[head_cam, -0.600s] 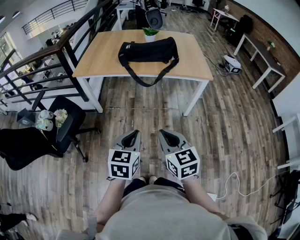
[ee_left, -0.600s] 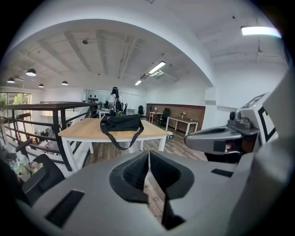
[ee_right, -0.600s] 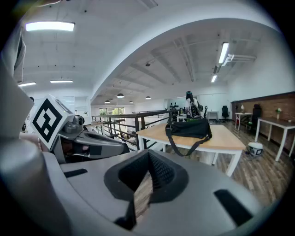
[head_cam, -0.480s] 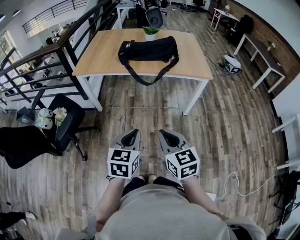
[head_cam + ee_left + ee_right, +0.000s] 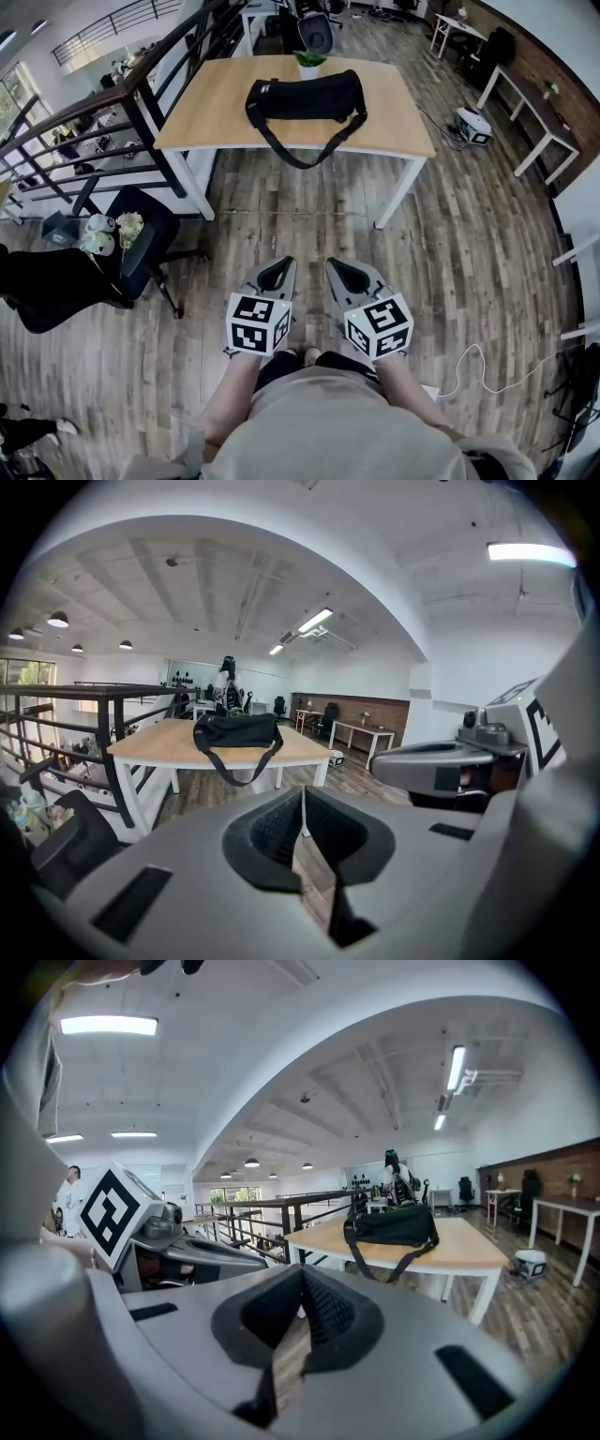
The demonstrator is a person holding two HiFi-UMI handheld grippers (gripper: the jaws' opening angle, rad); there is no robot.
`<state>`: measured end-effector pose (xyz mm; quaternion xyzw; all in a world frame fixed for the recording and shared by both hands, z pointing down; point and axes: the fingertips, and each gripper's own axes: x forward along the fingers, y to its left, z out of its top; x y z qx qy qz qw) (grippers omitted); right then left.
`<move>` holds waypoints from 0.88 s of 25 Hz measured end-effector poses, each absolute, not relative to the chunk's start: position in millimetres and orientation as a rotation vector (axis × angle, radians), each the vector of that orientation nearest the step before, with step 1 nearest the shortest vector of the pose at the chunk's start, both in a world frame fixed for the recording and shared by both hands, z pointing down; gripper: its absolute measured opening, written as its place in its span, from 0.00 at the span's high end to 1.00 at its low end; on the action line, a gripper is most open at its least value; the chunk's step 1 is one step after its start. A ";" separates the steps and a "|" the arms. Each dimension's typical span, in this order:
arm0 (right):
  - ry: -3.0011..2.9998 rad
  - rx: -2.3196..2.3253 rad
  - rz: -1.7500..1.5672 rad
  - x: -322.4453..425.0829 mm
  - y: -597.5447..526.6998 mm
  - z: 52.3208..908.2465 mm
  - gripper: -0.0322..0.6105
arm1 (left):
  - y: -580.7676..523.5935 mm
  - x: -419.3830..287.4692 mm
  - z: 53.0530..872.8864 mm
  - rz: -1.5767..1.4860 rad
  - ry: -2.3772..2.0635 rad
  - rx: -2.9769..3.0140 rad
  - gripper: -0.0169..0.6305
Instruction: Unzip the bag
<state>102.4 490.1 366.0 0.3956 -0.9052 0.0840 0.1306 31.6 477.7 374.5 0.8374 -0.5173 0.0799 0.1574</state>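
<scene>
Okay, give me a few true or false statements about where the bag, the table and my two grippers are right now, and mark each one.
1. The black bag lies on the wooden table. True.
2. The left gripper and the right gripper are both shut and empty. True.
3. The left gripper is touching the bag. False: it is held low near the person's body, well short of the table.
4. The bag's strap hangs over the table's near edge. True.
5. The potted plant stands between the bag and the person. False: it stands behind the bag, at the table's far edge.

bag (image 5: pixel 306 97) on table (image 5: pixel 216 112), chair (image 5: pixel 141 239) front-left
</scene>
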 end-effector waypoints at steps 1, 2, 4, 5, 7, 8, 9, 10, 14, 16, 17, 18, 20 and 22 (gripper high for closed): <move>-2.647 1.143 0.247 102.3 490.4 364.4 0.94 | 478.1 31.1 373.8 0.216 -1.478 2.394 0.94; -2.658 1.138 0.251 103.0 490.2 363.5 0.94 | 478.4 30.8 373.3 0.204 -1.478 2.392 0.94; -2.665 1.135 0.261 106.8 488.7 363.8 0.94 | 479.0 33.4 372.5 0.176 -1.467 2.394 0.94; -2.668 1.135 0.266 109.1 488.1 364.7 0.94 | 479.9 36.3 372.8 0.163 -1.453 2.399 0.94; -2.672 1.139 0.277 113.2 489.3 368.1 0.94 | 483.8 42.1 377.0 0.162 -1.433 2.399 0.94; -2.672 1.141 0.278 115.4 490.2 370.5 0.94 | 485.9 44.2 379.8 0.169 -1.434 2.395 0.93; -2.670 1.143 0.276 117.8 490.4 372.4 0.94 | 487.2 45.5 381.7 0.171 -1.445 2.390 0.93; -2.665 1.146 0.277 120.3 490.0 373.3 0.94 | 488.1 46.4 382.6 0.167 -1.461 2.382 0.93; -2.648 1.136 0.288 129.4 490.1 376.8 0.84 | 489.6 47.2 383.8 0.159 -1.551 2.348 0.93; -2.649 1.133 0.279 133.3 491.7 376.6 0.84 | 490.2 47.0 385.6 0.165 -1.576 2.327 0.92; -2.649 1.136 0.274 135.2 492.1 376.2 0.84 | 490.6 46.9 385.8 0.162 -1.581 2.320 0.88; -2.648 1.142 0.273 136.9 491.9 376.0 0.84 | 490.9 46.8 385.5 0.161 -1.583 2.317 0.79; -2.645 1.155 0.279 138.5 489.4 375.6 0.82 | 489.7 45.8 384.6 0.173 -1.581 2.320 0.76; -2.645 1.164 0.284 136.9 485.6 376.3 0.80 | 485.7 43.7 385.6 0.188 -1.572 2.324 0.76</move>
